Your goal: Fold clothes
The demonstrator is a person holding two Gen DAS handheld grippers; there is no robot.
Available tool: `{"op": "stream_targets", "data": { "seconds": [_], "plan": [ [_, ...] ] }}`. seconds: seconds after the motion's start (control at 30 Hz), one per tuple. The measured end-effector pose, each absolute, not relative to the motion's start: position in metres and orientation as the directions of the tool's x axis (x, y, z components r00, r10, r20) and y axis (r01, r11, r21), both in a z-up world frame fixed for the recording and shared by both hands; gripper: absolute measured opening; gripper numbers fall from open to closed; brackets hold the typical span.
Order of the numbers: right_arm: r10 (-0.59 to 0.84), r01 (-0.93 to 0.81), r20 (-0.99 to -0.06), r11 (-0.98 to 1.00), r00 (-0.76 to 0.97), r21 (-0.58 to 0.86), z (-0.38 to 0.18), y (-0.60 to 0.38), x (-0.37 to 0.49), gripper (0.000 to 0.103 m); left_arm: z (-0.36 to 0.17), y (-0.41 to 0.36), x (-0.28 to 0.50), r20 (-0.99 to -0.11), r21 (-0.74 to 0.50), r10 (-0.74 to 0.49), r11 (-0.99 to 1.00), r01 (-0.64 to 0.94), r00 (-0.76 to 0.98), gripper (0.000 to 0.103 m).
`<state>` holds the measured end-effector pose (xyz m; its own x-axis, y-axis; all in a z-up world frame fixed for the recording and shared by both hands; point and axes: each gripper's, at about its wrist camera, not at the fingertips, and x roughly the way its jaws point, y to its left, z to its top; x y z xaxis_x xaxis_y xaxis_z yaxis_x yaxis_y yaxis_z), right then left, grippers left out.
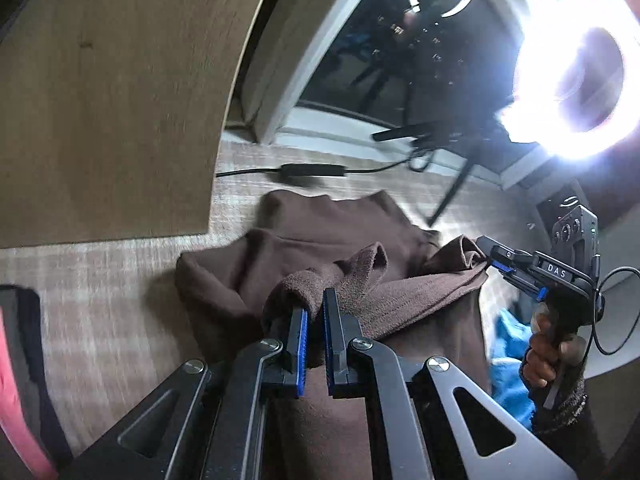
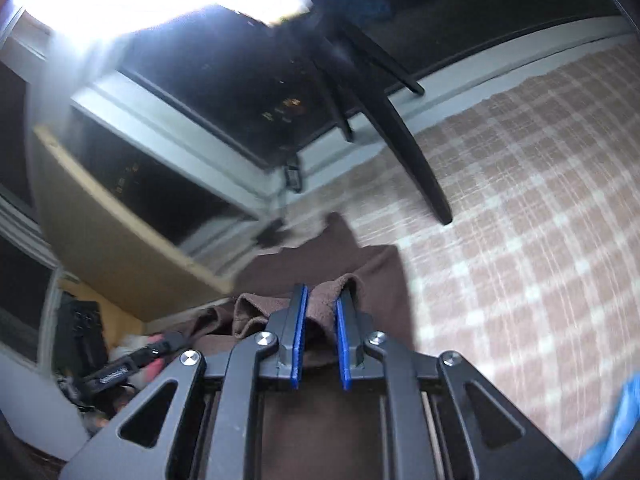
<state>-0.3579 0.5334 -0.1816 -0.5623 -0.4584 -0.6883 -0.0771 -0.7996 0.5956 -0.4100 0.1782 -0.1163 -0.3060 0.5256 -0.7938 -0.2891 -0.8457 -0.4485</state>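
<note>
A brown garment (image 1: 320,240) lies partly on the checked bed cover, with its near edge lifted and stretched between both grippers. My left gripper (image 1: 315,308) is shut on a bunched fold of that brown edge. In the left wrist view my right gripper (image 1: 490,256), held by a hand (image 1: 548,356), pinches the other corner at the right. Seen from the right wrist, the right gripper (image 2: 322,304) has brown cloth (image 2: 324,300) clamped between its blue pads, and the rest of the garment (image 2: 320,256) hangs ahead and below.
A wooden board (image 1: 108,100) stands at the left. A black cable with an inline box (image 1: 312,170) lies behind the garment. A ring light (image 1: 576,92) on a black tripod leg (image 2: 416,172) glares at the right. Blue cloth (image 1: 510,360) and a pink item (image 1: 16,380) lie nearby.
</note>
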Motion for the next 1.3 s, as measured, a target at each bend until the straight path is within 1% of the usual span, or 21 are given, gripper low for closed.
{"op": "stream_targets", "data": {
  "seconds": [0.17,0.27,0.33,0.37,0.43,0.5,0.6,0.63,0.67,0.73,0.8,0.83,0.87,0.97,1.03,1.1,1.2,1.27,1.3],
  "plan": [
    [-0.404,-0.074,-0.739,-0.851,-0.539,0.519,-0.200,0.524,-0.377,0.014,-0.133,0.183,-0.421,-0.815,-0.413,0.494,-0.862,-0.294,-0.303,0.006],
    [-0.359,-0.083,-0.780,-0.883,-0.512,0.461,-0.204,0.519,-0.387,0.018,-0.138,0.184,-0.426,-0.825,-0.408,0.485,-0.867,-0.288,-0.290,0.010],
    [-0.361,-0.105,-0.782,-0.875,-0.508,0.472,-0.198,0.524,-0.390,0.021,-0.135,0.181,-0.430,-0.826,-0.434,0.495,-0.863,-0.257,-0.267,0.010],
    [-0.365,-0.115,-0.778,-0.868,-0.512,0.483,-0.193,0.528,-0.390,0.024,-0.133,0.180,-0.431,-0.826,-0.445,0.500,-0.861,-0.245,-0.260,0.010],
    [-0.371,-0.133,-0.765,-0.853,-0.526,0.505,-0.183,0.535,-0.388,0.042,-0.120,0.179,-0.427,-0.818,-0.440,0.505,-0.858,-0.266,-0.277,0.010],
    [-0.377,-0.115,-0.734,-0.845,-0.565,0.523,-0.168,0.543,-0.379,0.053,-0.104,0.176,-0.420,-0.805,-0.430,0.512,-0.852,-0.298,-0.301,0.011],
    [-0.388,-0.068,-0.693,-0.844,-0.608,0.532,-0.150,0.550,-0.362,0.053,-0.083,0.172,-0.410,-0.776,-0.430,0.535,-0.836,-0.340,-0.335,0.014],
    [-0.393,-0.033,-0.703,-0.860,-0.593,0.508,-0.152,0.539,-0.359,0.053,-0.079,0.172,-0.409,-0.765,-0.431,0.547,-0.827,-0.361,-0.340,0.021],
    [-0.397,0.004,-0.713,-0.875,-0.579,0.484,-0.153,0.528,-0.356,0.053,-0.079,0.175,-0.410,-0.769,-0.417,0.541,-0.828,-0.375,-0.340,0.039],
    [-0.401,0.077,-0.733,-0.898,-0.549,0.434,-0.157,0.506,-0.350,0.053,-0.087,0.181,-0.417,-0.795,-0.370,0.495,-0.854,-0.366,-0.350,0.057],
    [-0.403,0.152,-0.753,-0.911,-0.520,0.382,-0.160,0.484,-0.344,0.051,-0.086,0.180,-0.416,-0.798,-0.354,0.479,-0.863,-0.360,-0.364,0.054],
    [-0.388,0.178,-0.769,-0.921,-0.509,0.346,-0.163,0.473,-0.342,0.050,-0.083,0.178,-0.413,-0.792,-0.356,0.483,-0.863,-0.360,-0.374,0.049],
    [-0.342,0.172,-0.791,-0.940,-0.507,0.295,-0.170,0.465,-0.345,0.050,-0.080,0.175,-0.409,-0.786,-0.357,0.486,-0.862,-0.360,-0.383,0.044],
    [-0.263,0.133,-0.819,-0.965,-0.510,0.227,-0.184,0.464,-0.357,0.050,-0.071,0.167,-0.398,-0.766,-0.362,0.494,-0.860,-0.360,-0.411,0.044],
    [-0.239,0.119,-0.829,-0.971,-0.506,0.208,-0.189,0.465,-0.362,0.050,-0.066,0.163,-0.391,-0.753,-0.365,0.503,-0.856,-0.366,-0.424,0.041],
    [-0.231,0.110,-0.835,-0.973,-0.499,0.203,-0.192,0.468,-0.365,0.050,-0.069,0.174,-0.376,-0.750,-0.368,0.539,-0.822,-0.435,-0.384,0.041],
    [-0.219,0.098,-0.844,-0.976,-0.490,0.197,-0.196,0.472,-0.370,0.050,-0.092,0.198,-0.378,-0.780,-0.335,0.522,-0.814,-0.474,-0.345,0.041],
    [-0.211,0.089,-0.850,-0.977,-0.483,0.192,-0.199,0.475,-0.373,0.050,-0.113,0.199,-0.400,-0.798,-0.347,0.497,-0.841,-0.415,-0.340,0.041],
    [-0.207,0.085,-0.853,-0.978,-0.480,0.190,-0.201,0.476,-0.375,0.050,-0.124,0.199,-0.411,-0.809,-0.347,0.480,-0.857,-0.382,-0.340,0.038]
  ]
}}
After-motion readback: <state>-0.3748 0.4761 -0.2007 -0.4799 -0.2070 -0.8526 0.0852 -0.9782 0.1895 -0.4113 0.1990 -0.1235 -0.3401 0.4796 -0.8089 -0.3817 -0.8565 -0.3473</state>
